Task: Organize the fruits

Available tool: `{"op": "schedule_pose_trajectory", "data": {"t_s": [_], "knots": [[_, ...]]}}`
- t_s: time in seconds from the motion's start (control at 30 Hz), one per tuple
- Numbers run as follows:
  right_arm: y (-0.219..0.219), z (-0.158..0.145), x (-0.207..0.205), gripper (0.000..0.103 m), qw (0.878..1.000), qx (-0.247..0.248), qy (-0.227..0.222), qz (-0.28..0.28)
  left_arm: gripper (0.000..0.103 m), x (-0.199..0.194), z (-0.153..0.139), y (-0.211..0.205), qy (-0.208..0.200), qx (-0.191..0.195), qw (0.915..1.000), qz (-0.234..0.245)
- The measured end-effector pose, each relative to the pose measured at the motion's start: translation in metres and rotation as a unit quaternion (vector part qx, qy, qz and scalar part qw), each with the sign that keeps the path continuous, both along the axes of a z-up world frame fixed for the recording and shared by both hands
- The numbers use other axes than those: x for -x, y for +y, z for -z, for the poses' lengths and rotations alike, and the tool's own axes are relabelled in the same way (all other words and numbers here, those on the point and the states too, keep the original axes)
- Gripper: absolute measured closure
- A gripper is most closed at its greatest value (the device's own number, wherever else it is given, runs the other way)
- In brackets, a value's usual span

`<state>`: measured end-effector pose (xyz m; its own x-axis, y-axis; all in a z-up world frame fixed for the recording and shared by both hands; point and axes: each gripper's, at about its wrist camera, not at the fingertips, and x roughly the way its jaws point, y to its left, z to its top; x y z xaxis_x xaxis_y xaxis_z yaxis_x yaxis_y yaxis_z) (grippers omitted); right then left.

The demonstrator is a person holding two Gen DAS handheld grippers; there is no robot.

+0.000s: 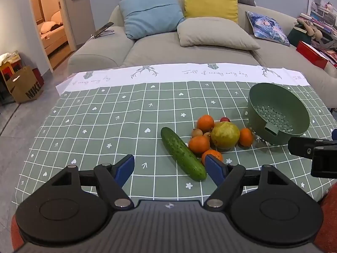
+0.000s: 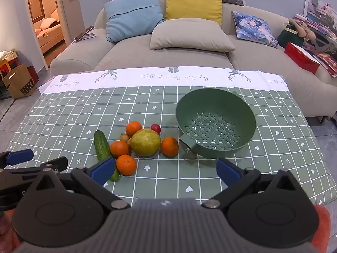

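the pile of round orange fruits (image 2: 126, 164) with a yellow-green pear lies on the green checked tabletop (image 2: 63, 113), just left of the green plastic colander (image 2: 214, 105); right tongs (image 2: 166, 168) nearer, left tongs (image 1: 169, 166) over the cucumber (image 1: 183, 154), both wide open, empty.

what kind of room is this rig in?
Likely a home living room: a sofa with cushions behind a table under a checked cloth, and a doorway to what looks like a bedroom.
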<state>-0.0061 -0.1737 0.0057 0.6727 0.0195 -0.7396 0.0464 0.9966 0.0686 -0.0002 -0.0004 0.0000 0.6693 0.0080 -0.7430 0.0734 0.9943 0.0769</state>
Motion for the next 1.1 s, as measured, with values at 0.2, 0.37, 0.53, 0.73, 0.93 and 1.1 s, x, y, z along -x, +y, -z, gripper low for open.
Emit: {"op": "schedule_pose_trajectory", "data": {"t_s": [0.2,0.37,0.53,0.73,0.93,1.1], "knots": [[-0.0001,0.0003,-0.0001,0.004,1.000,0.001,0.003,0.001,0.014,0.0008,0.0072,-0.0046,0.000,-0.006,1.0000,-0.001],[-0.0004,-0.0026,-0.0004,0.005,1.000,0.003,0.005,0.003,0.014,0.0030,0.0066,-0.0043,-0.001,-0.003,1.0000,0.000],[0.0015,-0.0005,0.0005,0.005,1.000,0.005,0.006,-0.002,0.014,0.0009,0.0009,-0.0018,-0.002,-0.001,1.0000,0.001],[0.0003,-0.0011,0.0014,0.005,1.000,0.005,0.006,0.006,0.014,0.0007,0.0005,-0.0022,-0.001,-0.001,1.0000,0.003],[-0.0001,0.0008,0.0012,0.005,1.000,0.003,0.008,0.007,0.014,0.0018,0.0002,-0.0028,-0.001,-0.003,1.0000,0.002],[0.0003,0.0021,0.0007,0.005,1.000,0.002,0.009,0.006,0.014,0.0013,-0.0004,-0.0023,0.000,-0.004,1.0000,0.003]]}}
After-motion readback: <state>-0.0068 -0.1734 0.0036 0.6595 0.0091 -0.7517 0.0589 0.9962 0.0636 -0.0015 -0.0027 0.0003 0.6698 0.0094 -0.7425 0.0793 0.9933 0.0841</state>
